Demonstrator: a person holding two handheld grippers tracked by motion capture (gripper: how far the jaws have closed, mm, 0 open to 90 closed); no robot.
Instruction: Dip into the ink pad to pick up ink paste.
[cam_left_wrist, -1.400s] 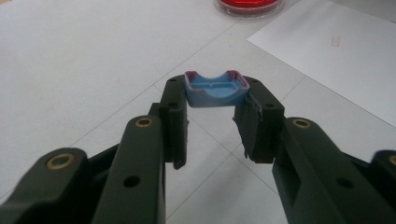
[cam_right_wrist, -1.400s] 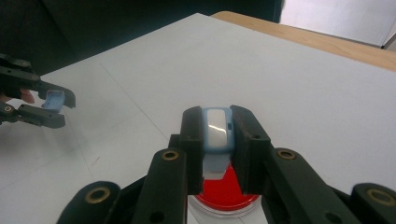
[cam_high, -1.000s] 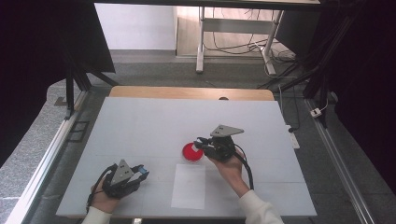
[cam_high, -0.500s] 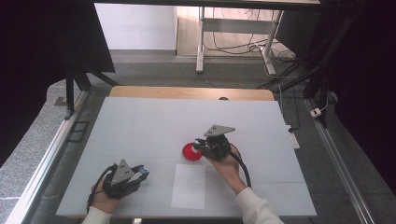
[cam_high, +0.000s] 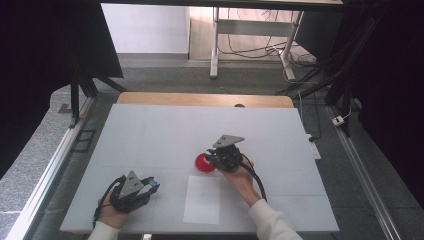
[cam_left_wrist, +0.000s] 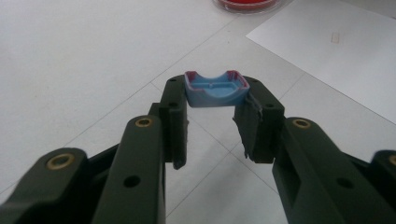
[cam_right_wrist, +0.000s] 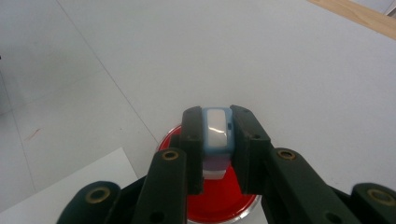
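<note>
- left gripper (cam_high: 150, 183): resting at the near edge of the table (cam_high: 150, 130), jaws clamping 1 blue cap (cam_left_wrist: 215, 88), likely keeping it clear
- white sheet (cam_high: 202, 199): lying between both hands
- right gripper (cam_high: 212, 159): pinching 1 pale-blue stamp (cam_right_wrist: 215, 135) over the red ink pad (cam_high: 204, 163), seemingly inking it

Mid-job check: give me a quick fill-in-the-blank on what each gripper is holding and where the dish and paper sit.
1. The right gripper holds a small blue piece directly above the ____ dish.
2. The left gripper is shut on a blue ____.
3. The white sheet of paper lies on the table between the dish and the ____ edge of the table.

Missing words: red; cap; near
</note>
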